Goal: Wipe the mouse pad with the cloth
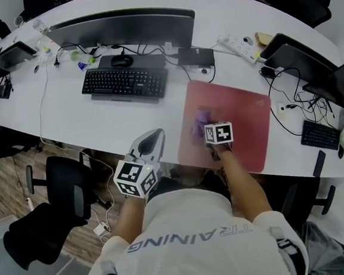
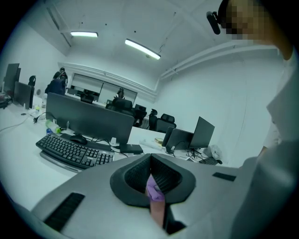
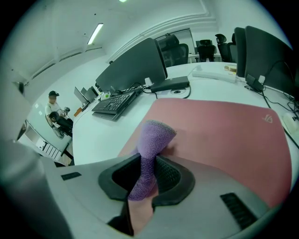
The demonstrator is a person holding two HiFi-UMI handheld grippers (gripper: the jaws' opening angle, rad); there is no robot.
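Note:
A pink mouse pad [image 1: 242, 119] lies on the white desk [image 1: 74, 115], near its front edge. A purple cloth [image 1: 197, 124] rests on the pad's left part. My right gripper [image 1: 210, 138] is shut on the cloth and holds it down against the pad. In the right gripper view the cloth [image 3: 152, 144] stands up from between the jaws of my right gripper [image 3: 148, 161], with the mouse pad [image 3: 224, 135] spreading beyond. My left gripper [image 1: 154, 138] hovers at the desk's front edge, left of the pad, touching nothing. In its own view my left gripper [image 2: 150, 158] has its jaws together.
A black keyboard [image 1: 125, 83], a mouse [image 1: 121, 61] and a wide monitor [image 1: 123, 27] stand behind the pad to the left. A power strip [image 1: 239, 45], laptops [image 1: 296, 57] and cables crowd the right side. An office chair [image 1: 63, 191] stands on the floor at the left.

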